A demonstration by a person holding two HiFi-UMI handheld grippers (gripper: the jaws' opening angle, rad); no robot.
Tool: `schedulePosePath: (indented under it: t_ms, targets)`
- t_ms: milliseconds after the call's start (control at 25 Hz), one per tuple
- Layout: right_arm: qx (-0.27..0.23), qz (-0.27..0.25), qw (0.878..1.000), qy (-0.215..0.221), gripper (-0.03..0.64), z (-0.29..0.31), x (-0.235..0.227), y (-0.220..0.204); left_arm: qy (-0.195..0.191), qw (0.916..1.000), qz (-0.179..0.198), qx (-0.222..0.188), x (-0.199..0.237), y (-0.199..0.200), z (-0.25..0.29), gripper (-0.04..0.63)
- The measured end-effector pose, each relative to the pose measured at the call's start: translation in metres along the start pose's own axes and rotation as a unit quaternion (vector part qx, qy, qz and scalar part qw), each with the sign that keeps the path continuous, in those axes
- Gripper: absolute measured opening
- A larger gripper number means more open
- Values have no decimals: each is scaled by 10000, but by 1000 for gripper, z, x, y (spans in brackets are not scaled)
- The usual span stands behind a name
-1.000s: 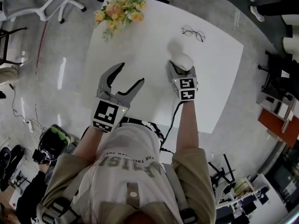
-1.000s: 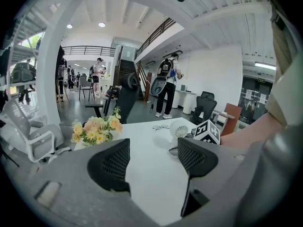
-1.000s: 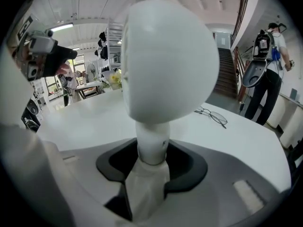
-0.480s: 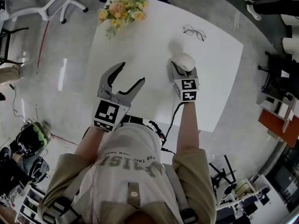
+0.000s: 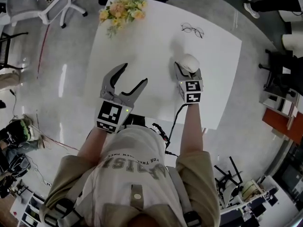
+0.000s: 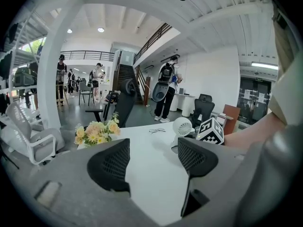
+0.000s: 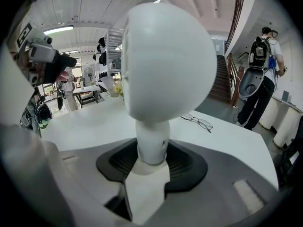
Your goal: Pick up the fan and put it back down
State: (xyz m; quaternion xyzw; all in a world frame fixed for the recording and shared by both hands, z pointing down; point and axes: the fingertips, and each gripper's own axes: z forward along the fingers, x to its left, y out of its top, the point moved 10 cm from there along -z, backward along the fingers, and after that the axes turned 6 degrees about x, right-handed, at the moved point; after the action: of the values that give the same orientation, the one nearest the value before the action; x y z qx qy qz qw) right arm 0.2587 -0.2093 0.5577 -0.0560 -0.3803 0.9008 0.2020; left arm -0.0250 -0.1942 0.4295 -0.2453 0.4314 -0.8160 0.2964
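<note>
A small white fan (image 5: 190,62) with a round head stands upright over the white table (image 5: 142,46), at its right-middle. My right gripper (image 5: 188,73) is shut on the fan's stem (image 7: 152,143), and the round head (image 7: 165,56) fills the right gripper view. The fan (image 6: 182,126) seems to hang just clear of the tabletop, over its own shadow. My left gripper (image 5: 134,74) is open with nothing between its pads (image 6: 110,163), and hovers over the table's near left part, apart from the fan.
A bunch of flowers (image 5: 120,9) lies at the table's far left corner and a pair of glasses (image 5: 191,30) at the far right. Office chairs (image 5: 42,4) stand beyond on the left. People (image 6: 166,91) walk in the hall behind.
My right gripper has risen a little with the fan in its grip. The left gripper has shifted slightly. The person at the lower left of the head view has moved off.
</note>
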Motion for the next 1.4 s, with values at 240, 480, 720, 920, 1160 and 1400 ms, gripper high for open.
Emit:
schedulePosePath:
  t_ms: [240, 480, 720, 920, 1160, 1400]
  targets:
    - [-18, 101, 9999, -119, 181, -23, 1, -11, -28, 10000, 74, -25, -12, 0, -8, 328]
    - [-73, 127, 9998, -168, 181, -42, 1, -22, 12, 10000, 92, 13, -23, -6, -14, 328]
    - [-19, 66, 9999, -79, 181, -55, 14, -32, 143, 9999, 45, 0, -30, -15, -26, 330]
    - [-132, -43, 9998, 148, 181, -61, 32, -36, 285, 9996, -17, 6, -38, -21, -38, 330]
    - [-118, -190, 9985, 498, 181, -56, 63, -40, 452, 9988, -157, 91, -45, -39, -52, 330]
    - [-126, -392, 9960, 792, 181, -46, 91, -39, 609, 9977, -265, 132, -47, -51, -64, 330]
